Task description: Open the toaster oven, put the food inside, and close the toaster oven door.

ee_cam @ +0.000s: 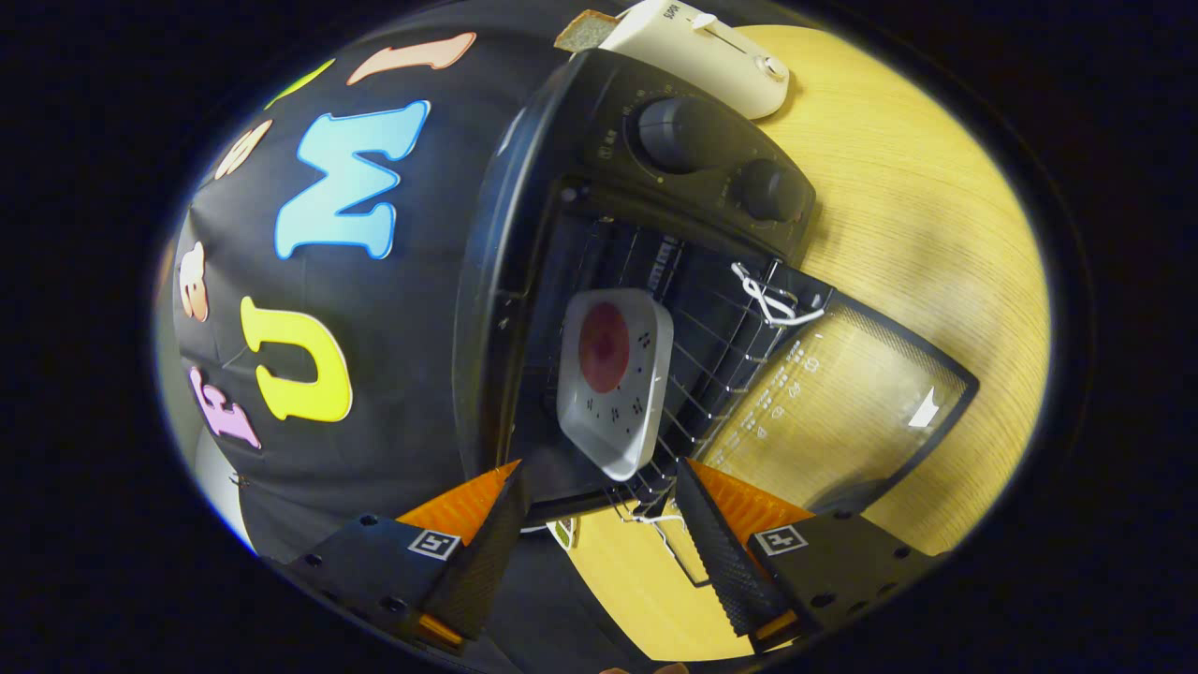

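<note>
Working left to right, I see the toaster oven (599,309) standing on the counter (917,215) with its cavity exposed. Inside, on the wire rack (721,365), sits a white square dish (613,379) holding a round reddish piece of food (604,346); I judge it placed well in, so the door can swing shut. My hand-held gripper (599,534) is spread wide and holds nothing, its fingers just short of the dish. Right of the rack, the glass door (842,402) lies folded down, a white cord (772,300) tied at its hinge side. Beyond the oven's knobs (674,131) stands a cream toaster (697,51). Closing the door remains.
</note>
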`<state>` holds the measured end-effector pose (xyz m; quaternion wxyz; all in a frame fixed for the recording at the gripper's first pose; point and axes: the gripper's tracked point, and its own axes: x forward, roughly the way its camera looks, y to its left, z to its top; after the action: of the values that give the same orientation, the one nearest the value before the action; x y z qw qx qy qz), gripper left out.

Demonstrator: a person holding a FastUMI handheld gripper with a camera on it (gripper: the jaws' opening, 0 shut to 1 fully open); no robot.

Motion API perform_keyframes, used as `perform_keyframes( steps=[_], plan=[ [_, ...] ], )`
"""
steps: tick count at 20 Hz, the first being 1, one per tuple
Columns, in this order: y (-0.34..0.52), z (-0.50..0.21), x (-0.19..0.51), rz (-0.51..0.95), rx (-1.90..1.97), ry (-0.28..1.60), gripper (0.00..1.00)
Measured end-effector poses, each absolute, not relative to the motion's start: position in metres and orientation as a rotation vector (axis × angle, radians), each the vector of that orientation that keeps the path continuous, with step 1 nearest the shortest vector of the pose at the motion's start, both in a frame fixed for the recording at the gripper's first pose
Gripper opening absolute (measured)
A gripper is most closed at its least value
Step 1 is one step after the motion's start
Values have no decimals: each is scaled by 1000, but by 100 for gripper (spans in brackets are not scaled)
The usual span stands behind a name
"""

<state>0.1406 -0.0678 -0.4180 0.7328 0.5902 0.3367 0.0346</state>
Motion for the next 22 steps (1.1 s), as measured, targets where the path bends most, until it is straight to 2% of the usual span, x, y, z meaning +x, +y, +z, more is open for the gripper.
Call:
perform_keyframes(
  steps=[6,12,22],
  plan=[
    [-50,-391,88,178,1030,712,97],
    [-54,-396,61,178,600,647,97],
    [-85,-499,17,37,160,916,98]
  ],
)
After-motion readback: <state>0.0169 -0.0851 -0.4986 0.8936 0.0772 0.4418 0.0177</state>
